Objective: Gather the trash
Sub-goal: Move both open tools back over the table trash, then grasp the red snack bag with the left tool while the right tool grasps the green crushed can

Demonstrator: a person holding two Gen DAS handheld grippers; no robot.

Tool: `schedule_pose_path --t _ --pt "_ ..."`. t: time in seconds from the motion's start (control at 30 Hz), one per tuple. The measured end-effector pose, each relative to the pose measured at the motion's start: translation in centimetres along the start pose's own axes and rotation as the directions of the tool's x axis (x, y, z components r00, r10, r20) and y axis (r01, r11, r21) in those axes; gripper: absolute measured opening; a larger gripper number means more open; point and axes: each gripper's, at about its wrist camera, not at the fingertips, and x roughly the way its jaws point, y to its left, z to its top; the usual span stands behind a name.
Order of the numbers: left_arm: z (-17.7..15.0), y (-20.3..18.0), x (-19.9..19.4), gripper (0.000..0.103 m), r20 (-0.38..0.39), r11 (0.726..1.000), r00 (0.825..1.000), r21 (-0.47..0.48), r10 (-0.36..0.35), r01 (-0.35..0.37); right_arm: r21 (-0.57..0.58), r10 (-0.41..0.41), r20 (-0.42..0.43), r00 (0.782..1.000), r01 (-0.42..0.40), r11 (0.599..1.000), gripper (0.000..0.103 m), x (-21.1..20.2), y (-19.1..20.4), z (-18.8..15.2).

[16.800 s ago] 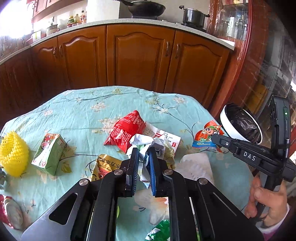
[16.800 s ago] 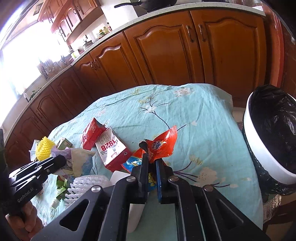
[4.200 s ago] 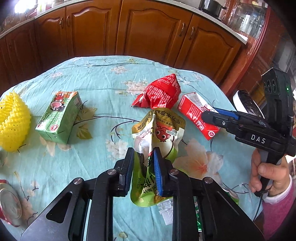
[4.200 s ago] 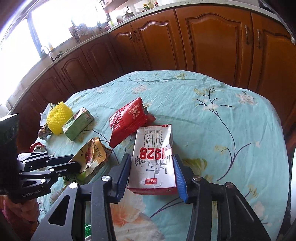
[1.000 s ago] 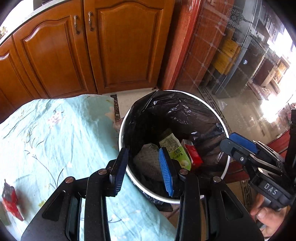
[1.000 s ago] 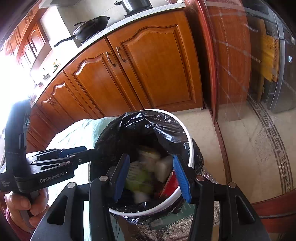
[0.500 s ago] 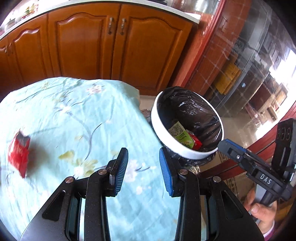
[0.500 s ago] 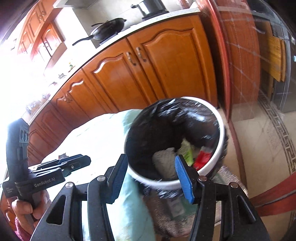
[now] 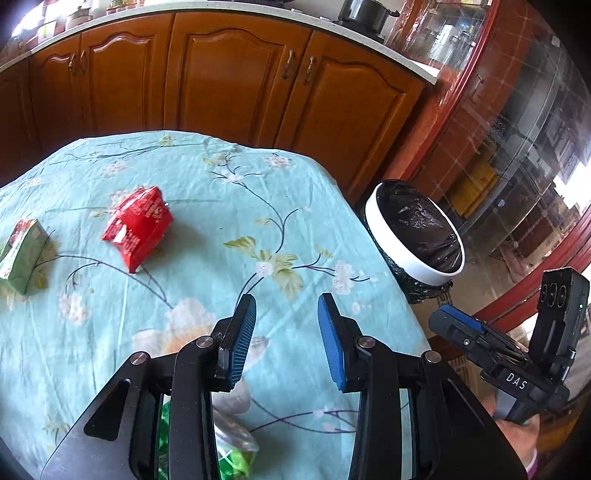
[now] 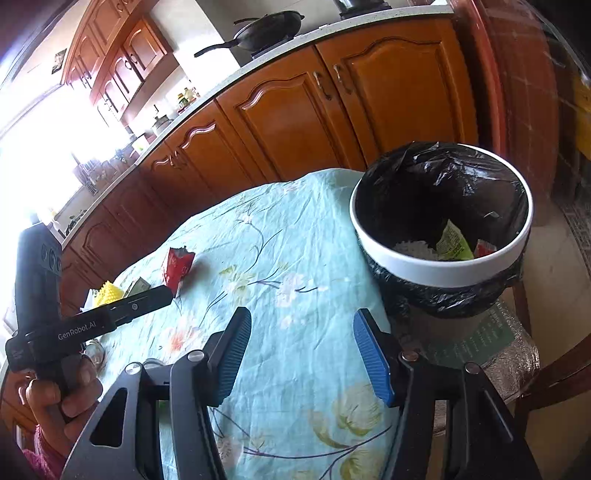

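Left hand-held gripper point(image 9: 284, 339): black metal linkage, ribbed blue rubber pads, jaws partly apart, nothing between them, over the tabletop point(image 9: 207, 221). Right hand-held gripper point(image 10: 308, 354): same build, jaws standing wider and just been opening further, nothing in them, over the tabletop edge near the bin.

Tabletop covered by a wrinkled pale-teal cloth with printed flowers and thin dark branches. On it: red snack bag point(image 9: 138, 225), crinkly glossy foil, puffed and creased; green drink carton point(image 9: 22, 254), boxy, lying on its side at the left edge; a crumpled green wrapper point(image 9: 232, 454) partly hidden under the left gripper. In the right wrist view a yellow spiky foam net point(image 10: 107, 291) sits past the carton.

Trash bin point(image 10: 443, 266): round, smooth white rim, shiny crumpled black liner, standing just off the tabletop's right edge. Inside: a green-and-yellow pouch point(image 10: 452, 243), a red scrap point(image 10: 484, 249), white ribbed foam point(image 10: 413, 249).

Glossy carved wooden cabinets point(image 9: 229, 77) behind, a black pan point(image 10: 266, 27) on the worktop above them.

Vs one second ago: both grippers were over the bin mouth, now both back over the tabletop, bin off to the side. Vs about four seconds ago: the yellow pouch in the left jaws and the red-white carton between the right jaws are gone from the tabletop.
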Motion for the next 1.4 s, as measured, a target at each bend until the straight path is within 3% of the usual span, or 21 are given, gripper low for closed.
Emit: schedule_pose_path --t 0.5,0.8,1.0,1.27,1.37,1.4 --pt "-3.0 6.5 -3.9 0.038 0.033 0.994 0.997 -0.087 0.068 -0.065 -0.075 0.089 -0.069 0.994 -0.095 0.993 0.062 1.4 6.5 -3.8" --pt "-3.8 9.5 -4.7 0.038 0.037 0.987 0.994 -0.128 0.104 -0.099 -0.147 0.154 -0.149 0.977 -0.176 0.973 0.062 3.4 11.1 -6.4" --pt "-3.4 10.9 -4.5 0.039 0.031 0.984 0.992 -0.132 0.122 -0.117 -0.207 0.18 -0.183 0.967 -0.217 0.954 0.062 4.8 14.1 -7.3" --pt "-1.1 11.4 -2.8 0.05 0.034 0.981 0.983 -0.08 0.179 -0.175 -0.274 0.161 -0.19 0.969 -0.209 0.939 0.061 6.9 16.0 -6.9" --pt "-0.1 11.5 -1.7 0.054 0.035 0.979 0.981 -0.065 0.193 -0.191 -0.285 0.15 -0.204 0.968 -0.205 0.936 0.043 7.7 16.1 -7.0" --pt "0.2 11.4 -1.4 0.056 0.035 0.979 0.979 -0.058 0.199 -0.197 -0.284 0.149 -0.211 0.966 -0.206 0.936 0.027 7.9 16.1 -7.0"
